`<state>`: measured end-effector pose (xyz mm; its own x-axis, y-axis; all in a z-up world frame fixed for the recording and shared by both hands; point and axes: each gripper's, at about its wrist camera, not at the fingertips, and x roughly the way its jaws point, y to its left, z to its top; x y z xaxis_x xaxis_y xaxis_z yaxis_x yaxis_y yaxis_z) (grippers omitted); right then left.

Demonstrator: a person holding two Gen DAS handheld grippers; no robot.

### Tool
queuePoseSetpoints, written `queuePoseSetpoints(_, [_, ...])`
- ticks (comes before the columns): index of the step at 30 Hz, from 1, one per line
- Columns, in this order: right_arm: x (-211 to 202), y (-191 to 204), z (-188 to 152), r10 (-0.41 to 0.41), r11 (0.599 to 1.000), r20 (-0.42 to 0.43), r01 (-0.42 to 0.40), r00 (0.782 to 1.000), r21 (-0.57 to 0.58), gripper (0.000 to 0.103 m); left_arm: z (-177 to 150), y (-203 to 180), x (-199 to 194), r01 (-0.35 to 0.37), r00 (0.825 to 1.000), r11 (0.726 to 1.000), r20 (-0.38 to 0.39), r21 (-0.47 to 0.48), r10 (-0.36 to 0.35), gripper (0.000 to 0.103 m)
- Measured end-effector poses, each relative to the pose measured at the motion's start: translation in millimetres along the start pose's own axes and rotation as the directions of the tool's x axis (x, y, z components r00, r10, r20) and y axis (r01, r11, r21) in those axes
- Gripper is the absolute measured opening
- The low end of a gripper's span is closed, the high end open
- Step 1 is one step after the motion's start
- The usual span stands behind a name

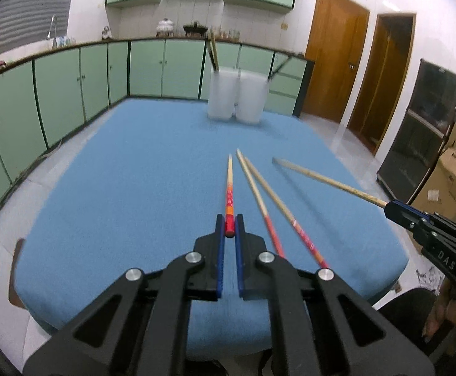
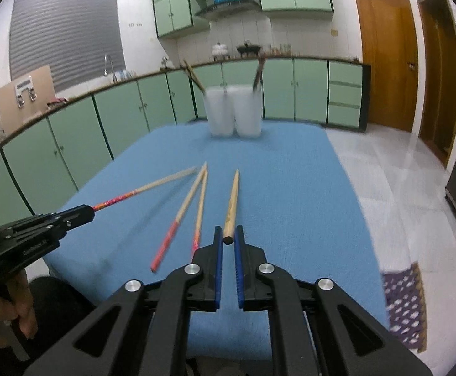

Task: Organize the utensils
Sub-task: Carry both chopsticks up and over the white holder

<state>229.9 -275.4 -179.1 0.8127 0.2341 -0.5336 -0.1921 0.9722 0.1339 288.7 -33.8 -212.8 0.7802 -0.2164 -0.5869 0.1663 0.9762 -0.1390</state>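
Note:
My left gripper point(image 1: 229, 221) is shut on the red end of a red-patterned chopstick point(image 1: 229, 181), which points away over the blue cloth point(image 1: 118, 188). My right gripper point(image 2: 228, 231) is shut on the butt of a plain wooden chopstick point(image 2: 232, 200). Each view shows the other gripper at its side: the right gripper point(image 1: 390, 208) with the wooden chopstick point(image 1: 322, 180), the left gripper point(image 2: 89, 213) with the patterned chopstick point(image 2: 152, 186). Two more red-ended chopsticks point(image 1: 260, 202) point(image 2: 187, 205) lie between them on the cloth, tips nearly touching.
Two frosted white cups point(image 1: 223, 94) point(image 2: 248, 111) stand side by side at the table's far edge, dark chopsticks point(image 2: 193, 75) leaning out of them. Green kitchen cabinets point(image 1: 55, 94) run behind and to the left. A cardboard box point(image 1: 447, 185) sits on the floor to the right.

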Motion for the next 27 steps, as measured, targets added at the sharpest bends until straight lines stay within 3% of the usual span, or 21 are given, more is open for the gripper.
queuePoseSetpoints(10, [-20.3, 12.2, 73.2, 0.023, 0.997, 0.057, -0.019, 0.998, -0.07, 0.007, 59.0, 0.8, -31.4, 0.006, 0.994, 0.999, 0.108, 0.033, -0.01, 0.005])
queuePoseSetpoints(22, [22.5, 20.9, 150.0, 0.047, 0.985, -0.034, -0.052, 0.998, -0.162, 0.007, 119.8, 4.0, -9.6, 0.042, 0.996, 0.997, 0.078, 0.066, -0.047, 0.005])
queuePoseSetpoints(27, [40.0, 12.9, 171.2, 0.072, 0.986, -0.076, -0.082, 0.995, -0.147, 0.007, 134.6, 3.8, -4.2, 0.042, 0.996, 0.996, 0.079, 0.08, -0.048, 0.005])
